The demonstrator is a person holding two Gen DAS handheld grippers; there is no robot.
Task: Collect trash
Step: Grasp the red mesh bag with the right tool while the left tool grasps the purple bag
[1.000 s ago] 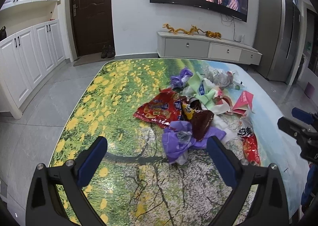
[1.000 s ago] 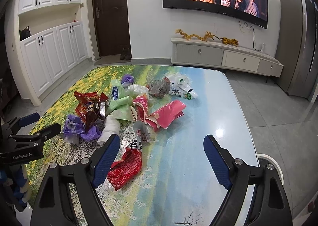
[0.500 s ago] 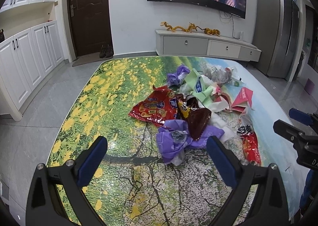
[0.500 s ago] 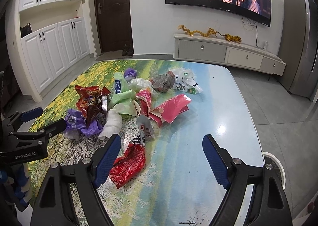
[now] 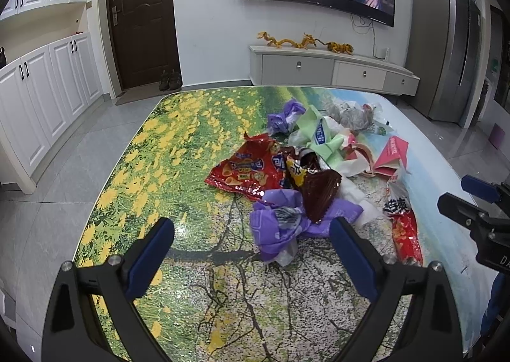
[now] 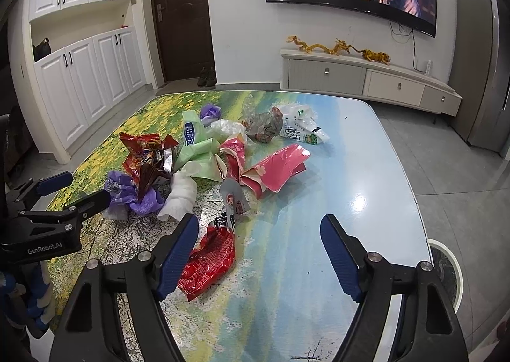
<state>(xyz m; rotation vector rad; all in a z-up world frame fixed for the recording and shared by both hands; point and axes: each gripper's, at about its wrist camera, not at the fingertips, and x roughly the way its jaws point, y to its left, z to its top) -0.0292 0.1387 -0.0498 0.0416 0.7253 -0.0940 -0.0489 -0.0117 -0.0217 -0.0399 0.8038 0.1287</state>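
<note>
A pile of trash lies on the landscape-print table (image 6: 350, 170): a red chip bag (image 5: 245, 167), a dark brown wrapper (image 5: 318, 190), a purple wrapper (image 5: 280, 228), a green wrapper (image 6: 194, 145), a pink wrapper (image 6: 277, 167) and a white pouch (image 6: 302, 129). My left gripper (image 5: 251, 228) hangs open just short of the purple wrapper, holding nothing. My right gripper (image 6: 259, 221) is closing above the table. A crumpled red wrapper (image 6: 207, 260) lies by its left finger, and the pads touch nothing. Each gripper shows at the edge of the other's view.
A round white bin (image 6: 446, 276) stands on the floor off the table's right edge. Behind the table are a low TV cabinet (image 6: 366, 78), a dark door (image 5: 143, 18) and white cupboards (image 5: 47, 91). A tall grey fridge (image 5: 455, 43) stands at the right.
The right gripper's jaws have narrowed a little. Both grippers have stayed nearly in place, and the trash has not moved.
</note>
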